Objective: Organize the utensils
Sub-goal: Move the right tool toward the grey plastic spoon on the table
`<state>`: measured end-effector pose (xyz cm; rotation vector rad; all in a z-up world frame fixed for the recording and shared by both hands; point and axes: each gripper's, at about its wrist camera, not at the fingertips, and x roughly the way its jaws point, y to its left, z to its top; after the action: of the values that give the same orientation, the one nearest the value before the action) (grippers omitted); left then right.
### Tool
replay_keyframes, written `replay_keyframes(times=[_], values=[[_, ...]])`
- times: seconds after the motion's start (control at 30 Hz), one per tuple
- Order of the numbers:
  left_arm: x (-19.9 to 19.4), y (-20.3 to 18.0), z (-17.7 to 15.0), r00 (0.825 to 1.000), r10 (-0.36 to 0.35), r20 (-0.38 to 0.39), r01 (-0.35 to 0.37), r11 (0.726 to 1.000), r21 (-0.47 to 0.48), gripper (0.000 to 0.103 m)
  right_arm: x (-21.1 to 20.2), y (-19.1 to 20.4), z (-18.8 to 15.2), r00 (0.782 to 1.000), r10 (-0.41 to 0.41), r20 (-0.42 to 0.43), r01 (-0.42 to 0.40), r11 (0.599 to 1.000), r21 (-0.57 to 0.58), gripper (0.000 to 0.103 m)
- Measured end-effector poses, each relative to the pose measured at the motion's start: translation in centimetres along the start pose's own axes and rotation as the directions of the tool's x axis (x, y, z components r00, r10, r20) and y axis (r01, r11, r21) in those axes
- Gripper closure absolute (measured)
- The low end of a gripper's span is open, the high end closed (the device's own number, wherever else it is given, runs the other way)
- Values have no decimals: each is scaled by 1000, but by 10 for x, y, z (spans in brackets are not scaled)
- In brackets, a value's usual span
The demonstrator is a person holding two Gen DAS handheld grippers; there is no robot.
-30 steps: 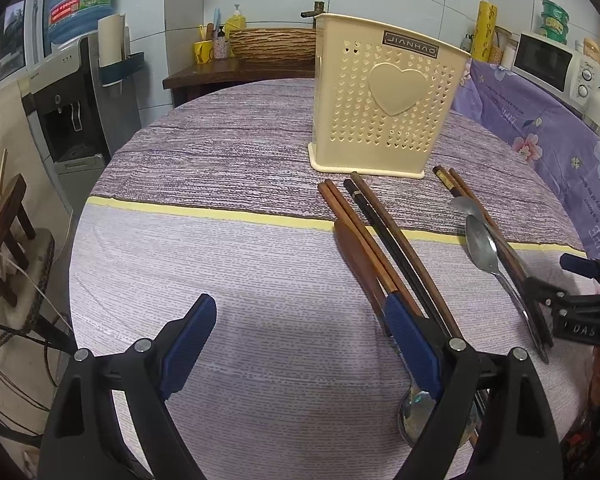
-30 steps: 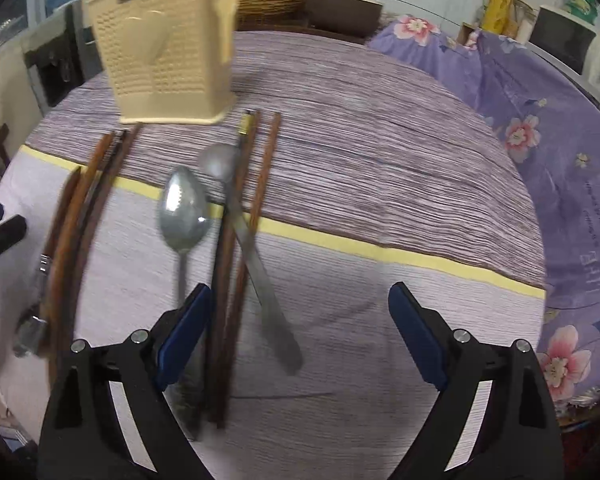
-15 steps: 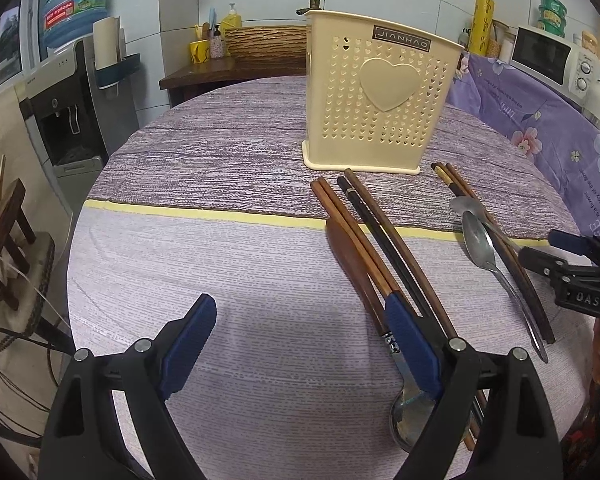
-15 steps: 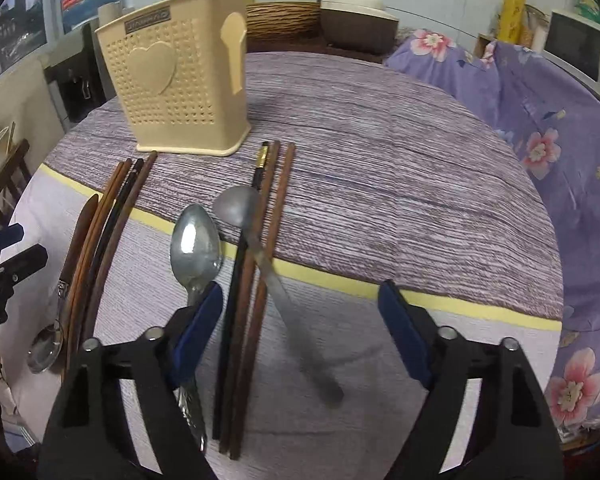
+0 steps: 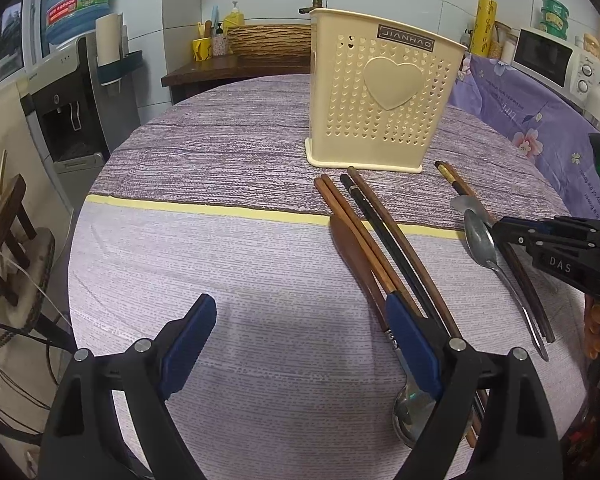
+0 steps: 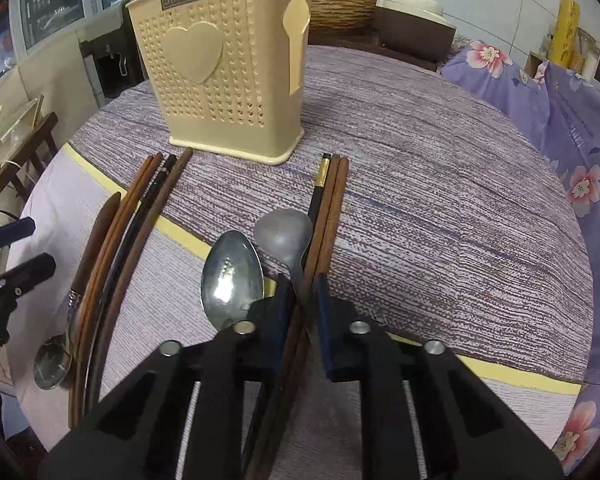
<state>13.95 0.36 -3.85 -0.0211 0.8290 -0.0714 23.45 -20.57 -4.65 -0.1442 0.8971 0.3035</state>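
Right gripper, lower centre of right wrist view: jaws have just been closing, now clamped on chopstick bundle mid-shaft. Bundle plus two steel spoons lie centre frame, tips toward cream utensil holder at upper centre.
Left gripper: jaws wide, nothing between, over bare cloth at bottom of left wrist view; second chopstick set lies right of centre.
Handling, my read: sticks light, stiff, smooth. Several thin rods in one pinch likely to fan or slip. Grip near balance point, keep bundle parallel. Spoons heavier at bowl, slick; take by handle.
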Motion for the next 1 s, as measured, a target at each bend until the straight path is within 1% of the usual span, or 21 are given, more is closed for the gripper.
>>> replay_keyframes(times=[0.03,0.07,0.13,0.23,0.33,0.4,0.47,0.5,0.53,0.6,0.63,0.67,0.8,0.9,1.0], values=[[0,0,0,1000,-2,0,2,1000,1,17,-1,0,0,1000,8,5,-8,1000,8,99],[-1,-1,0,1000,-3,1,3,1000,1,18,-3,-2,0,1000,21,14,-22,1000,23,100],[-2,-1,0,1000,-6,4,6,1000,3,18,-8,-8,0,999,27,35,-29,998,52,101],[-2,-1,1,1000,-6,8,6,1000,1,17,-19,-26,-2,998,-8,66,1,994,112,101],[-1,0,1,1000,-5,5,5,1000,-3,17,-26,-41,-4,997,-6,74,-6,989,150,100],[1,0,1,1000,-6,1,6,1000,-8,17,-25,-41,-6,998,9,58,-16,991,132,89],[1,-1,1,1000,-9,0,9,1000,-10,17,-28,-38,-11,998,12,67,-20,992,121,53],[1,-1,1,1000,-10,0,10,1000,-10,17,-29,-36,-15,998,21,67,-28,993,113,48],[0,-1,1,1000,-9,0,9,1000,-9,17,-30,-33,-18,998,35,60,-41,995,96,48],[-1,-1,0,1000,-9,0,9,1000,-8,17,-31,-28,-25,998,47,44,-50,996,69,55],[-1,0,1,1000,-9,0,9,1000,-9,17,-30,-27,-29,998,53,24,-54,997,51,62],[-1,0,0,1000,-9,0,9,1000,-9,17,-30,-26,-33,999,53,8,-53,998,42,65],[-1,0,-1,1000,-8,-1,8,1000,-11,17,-37,-34,-51,996,91,-13,-90,994,55,70],[0,-1,-1,1000,-10,-5,10,1000,-12,17,-39,-34,-62,996,77,-38,-76,997,22,75],[1,-4,-1,1000,-13,-7,13,1000,-11,17,-40,-30,-65,998,58,-19,-58,998,-7,79]])
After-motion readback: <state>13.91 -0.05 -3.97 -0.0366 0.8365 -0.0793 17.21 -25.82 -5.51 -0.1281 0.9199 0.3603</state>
